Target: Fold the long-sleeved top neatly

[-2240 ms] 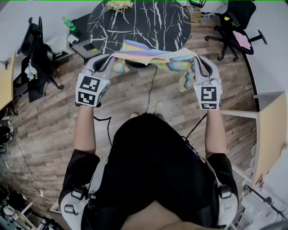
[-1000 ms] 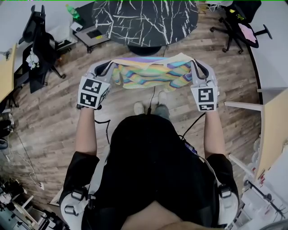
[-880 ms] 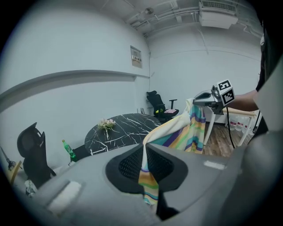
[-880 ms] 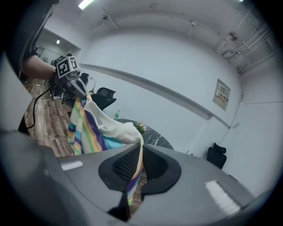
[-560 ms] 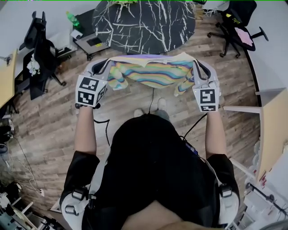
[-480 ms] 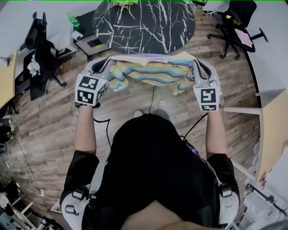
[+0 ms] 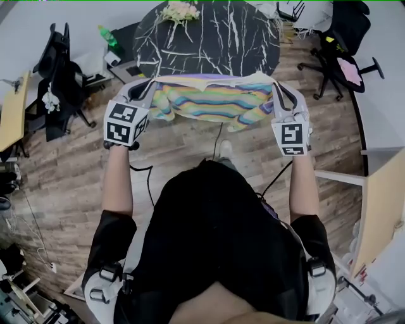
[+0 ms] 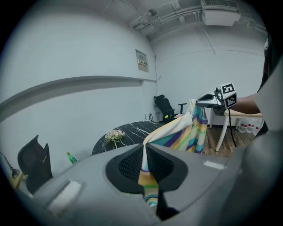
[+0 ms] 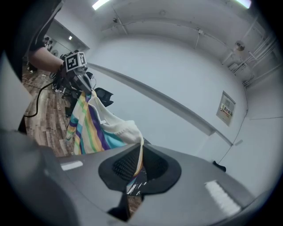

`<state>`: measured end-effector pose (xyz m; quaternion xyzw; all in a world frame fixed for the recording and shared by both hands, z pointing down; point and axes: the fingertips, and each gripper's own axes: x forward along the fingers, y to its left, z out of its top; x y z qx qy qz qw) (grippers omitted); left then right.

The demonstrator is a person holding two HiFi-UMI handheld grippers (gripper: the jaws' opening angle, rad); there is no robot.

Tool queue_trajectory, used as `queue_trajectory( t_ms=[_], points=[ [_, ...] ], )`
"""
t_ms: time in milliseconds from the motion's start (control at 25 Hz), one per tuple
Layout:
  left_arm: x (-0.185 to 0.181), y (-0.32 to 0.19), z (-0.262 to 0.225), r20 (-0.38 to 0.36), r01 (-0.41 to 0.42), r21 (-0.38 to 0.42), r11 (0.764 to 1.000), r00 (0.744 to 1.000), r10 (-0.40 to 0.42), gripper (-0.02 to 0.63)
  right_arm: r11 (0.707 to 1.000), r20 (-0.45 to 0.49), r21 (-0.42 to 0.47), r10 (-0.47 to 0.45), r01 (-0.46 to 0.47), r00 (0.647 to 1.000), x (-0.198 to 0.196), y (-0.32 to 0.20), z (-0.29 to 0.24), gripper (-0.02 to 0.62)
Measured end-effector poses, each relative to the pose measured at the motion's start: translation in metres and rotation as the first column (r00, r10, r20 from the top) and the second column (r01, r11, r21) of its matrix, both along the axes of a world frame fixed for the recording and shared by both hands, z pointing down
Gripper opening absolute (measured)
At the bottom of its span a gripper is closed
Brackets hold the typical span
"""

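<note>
Right now both grippers are raised in front of the person (image 7: 215, 240), roughly level, with the top (image 7: 212, 101) stretched between them in the air. On the left gripper (image 7: 149, 87) the jaws are closed on one upper corner of the top. Its own view shows striped cloth pinched between them, with a short tail hanging below. On the right gripper (image 7: 276, 87) the jaws are closed too, clamping the other upper corner, and its view shows a thin cream edge caught between them.

The top has wavy rainbow stripes and a cream upper edge pulled fairly straight from jaw to jaw. Its body sags and bunches below that edge, and one part hangs lower near the right gripper. It touches nothing but the jaws — it is clear of the floor (image 7: 171, 152) and does not lie on the bench (image 7: 215, 38).

The bench is round and black with white veins. It stands just beyond the top, and the top's upper edge lines up with its near rim in the head view. Flowers (image 7: 180, 9) lie at its far side. A green bottle (image 7: 107, 35) stands left of the bench, with a dark chair (image 7: 57, 69) further left — well apart from the top.
</note>
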<state>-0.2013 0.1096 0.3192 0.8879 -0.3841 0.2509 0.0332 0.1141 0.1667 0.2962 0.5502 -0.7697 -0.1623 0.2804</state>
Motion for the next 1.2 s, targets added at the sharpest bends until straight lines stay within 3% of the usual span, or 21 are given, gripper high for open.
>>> queue_trajectory(
  t_ms=[520, 760, 1200],
  points=[
    [0.052, -0.096, 0.007, 0.074, 0.144, -0.005, 0.99, 0.987, -0.143, 0.018, 0.98, -0.051, -0.052, -0.195, 0.193, 0.979, 0.06, -0.131, 0.012, 0.015],
    [0.066, -0.118, 0.013, 0.063, 0.223, -0.021, 0.975, 0.973, -0.221, 0.018, 0.965, -0.058, -0.054, -0.259, 0.256, 0.964, 0.076, -0.166, 0.015, 0.015],
    [0.065, -0.161, 0.038, 0.098, 0.242, -0.048, 0.969, 0.967, -0.237, 0.018, 0.972, -0.029, -0.09, -0.219, 0.215, 0.975, 0.077, -0.22, 0.042, 0.014]
  ],
)
